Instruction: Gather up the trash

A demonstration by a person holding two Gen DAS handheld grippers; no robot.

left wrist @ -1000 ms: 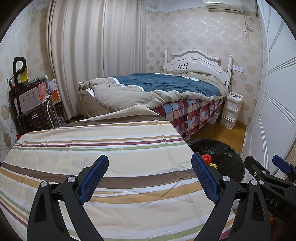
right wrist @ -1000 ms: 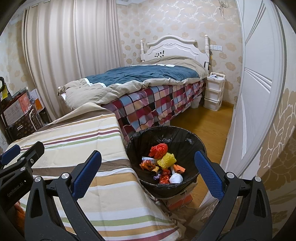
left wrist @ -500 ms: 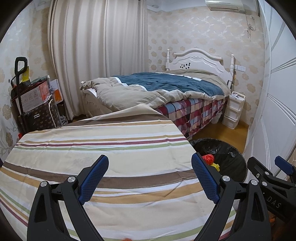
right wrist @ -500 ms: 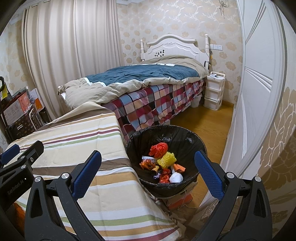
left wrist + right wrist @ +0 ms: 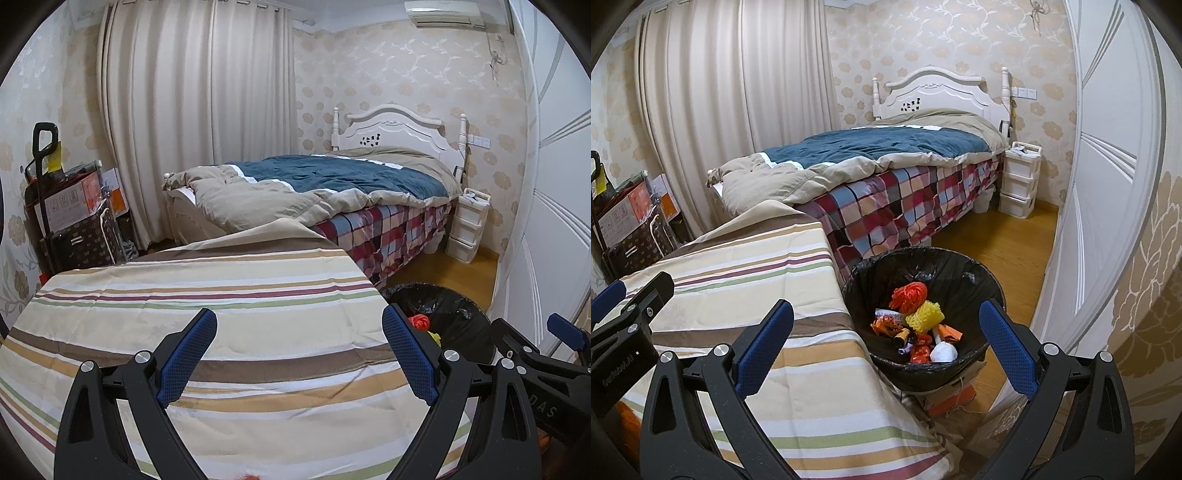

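Left gripper (image 5: 299, 354): jaws wide, nothing between them, over the striped tablecloth (image 5: 207, 295); right gripper (image 5: 886, 339): jaws equally wide and empty, straddling the cloth's edge and the bin (image 5: 979, 275) at its 1 o'clock. Collected trash (image 5: 916, 321), red, yellow, orange and white pieces, lies in the bin's black liner; an orange scrap (image 5: 628, 421) shows at 8 o'clock, partly hidden by the left tool. Risk, as I judge it: a low reach for that scrap could pinch loose cloth instead, dragging it toward the bin.
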